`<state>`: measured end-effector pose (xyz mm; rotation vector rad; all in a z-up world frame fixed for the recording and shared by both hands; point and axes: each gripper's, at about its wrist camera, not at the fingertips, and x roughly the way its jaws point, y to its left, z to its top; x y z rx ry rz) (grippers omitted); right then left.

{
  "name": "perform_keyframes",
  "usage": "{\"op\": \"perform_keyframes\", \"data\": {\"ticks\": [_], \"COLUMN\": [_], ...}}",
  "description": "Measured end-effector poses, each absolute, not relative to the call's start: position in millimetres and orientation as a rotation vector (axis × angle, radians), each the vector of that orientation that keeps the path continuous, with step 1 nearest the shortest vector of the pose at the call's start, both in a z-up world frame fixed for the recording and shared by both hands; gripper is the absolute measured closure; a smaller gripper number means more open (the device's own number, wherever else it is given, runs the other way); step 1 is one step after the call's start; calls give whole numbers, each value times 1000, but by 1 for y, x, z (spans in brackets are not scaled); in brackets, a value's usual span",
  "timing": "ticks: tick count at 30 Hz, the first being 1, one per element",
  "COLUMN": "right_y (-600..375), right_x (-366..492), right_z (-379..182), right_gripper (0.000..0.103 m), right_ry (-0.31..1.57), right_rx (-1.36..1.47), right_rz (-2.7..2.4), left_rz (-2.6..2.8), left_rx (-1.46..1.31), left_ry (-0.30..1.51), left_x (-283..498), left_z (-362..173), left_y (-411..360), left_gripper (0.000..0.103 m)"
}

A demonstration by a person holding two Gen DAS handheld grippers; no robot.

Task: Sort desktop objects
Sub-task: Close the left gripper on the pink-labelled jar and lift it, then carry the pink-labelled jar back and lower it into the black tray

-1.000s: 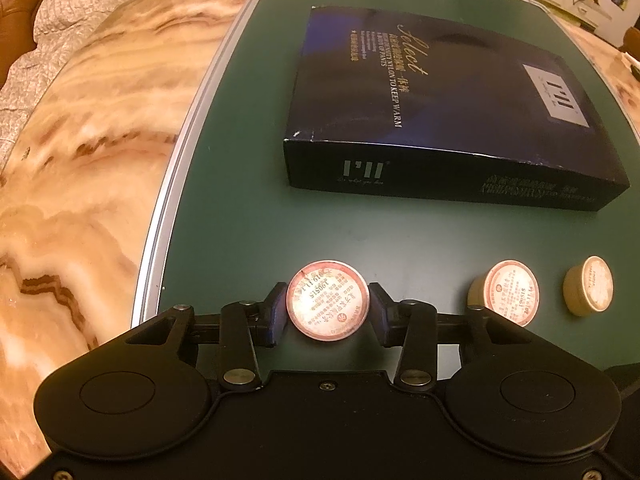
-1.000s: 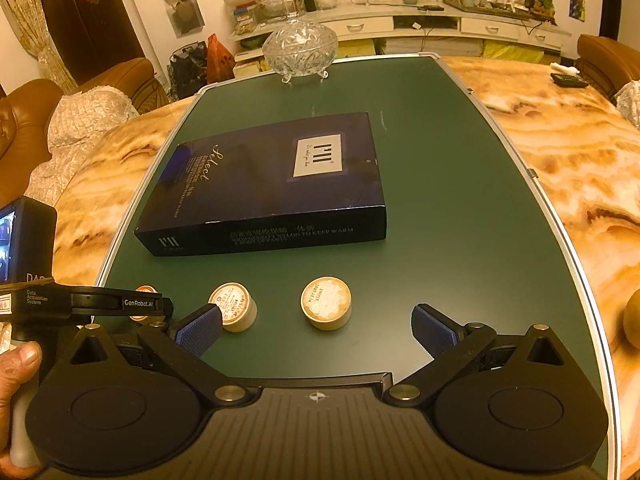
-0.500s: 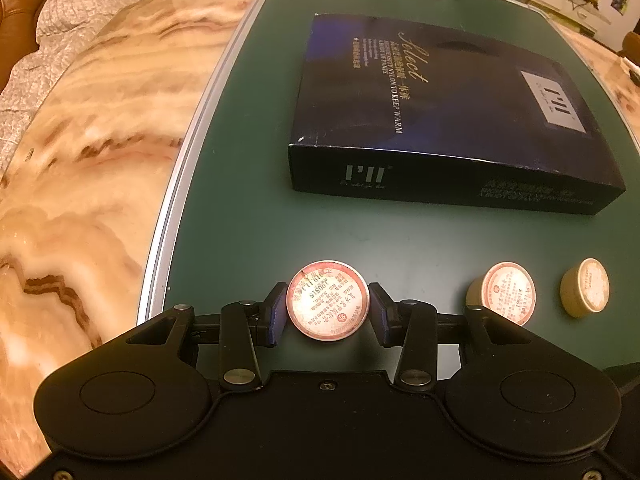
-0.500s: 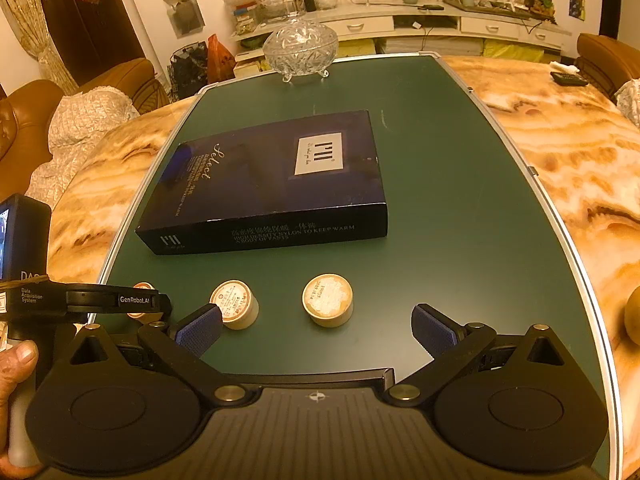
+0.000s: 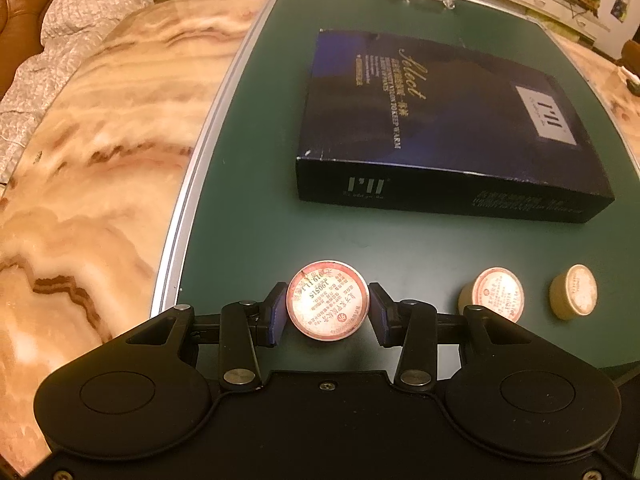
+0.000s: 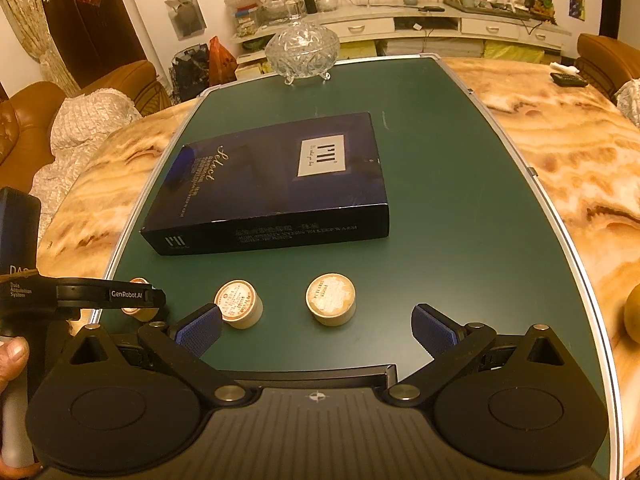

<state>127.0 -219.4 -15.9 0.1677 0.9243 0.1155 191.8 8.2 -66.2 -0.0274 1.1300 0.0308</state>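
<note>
Left hand-held gripper (image 5: 327, 312) has risen slightly, still clamping the pink-lidded tin (image 5: 327, 299)

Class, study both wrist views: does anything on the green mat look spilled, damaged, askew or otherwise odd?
Nothing is spilled or visibly broken. The dark blue box lies flat but skewed to the green mat's edges. Two small round containers stand upright in a row; a third sits clamped in the left gripper.

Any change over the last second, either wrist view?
Nothing let go or picked up. The left gripper stays shut on the same round tin; its view drifts slightly. Right gripper stays open; blue box and other two tins unmoved.
</note>
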Motion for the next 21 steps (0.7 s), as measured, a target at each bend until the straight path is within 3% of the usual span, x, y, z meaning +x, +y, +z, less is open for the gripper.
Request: {"op": "perform_keyframes", "data": {"ticks": [21], "right_y": [-229], "right_x": [84], "right_z": [23], "right_gripper": [0], "right_ry": [847], "right_rx": [186], "right_rz": [123], "left_rz": [-5], "left_rx": [-14], "left_ry": [1080], "left_x": [111], "left_z": [0], "left_y": [-3], "left_gripper": [62]}}
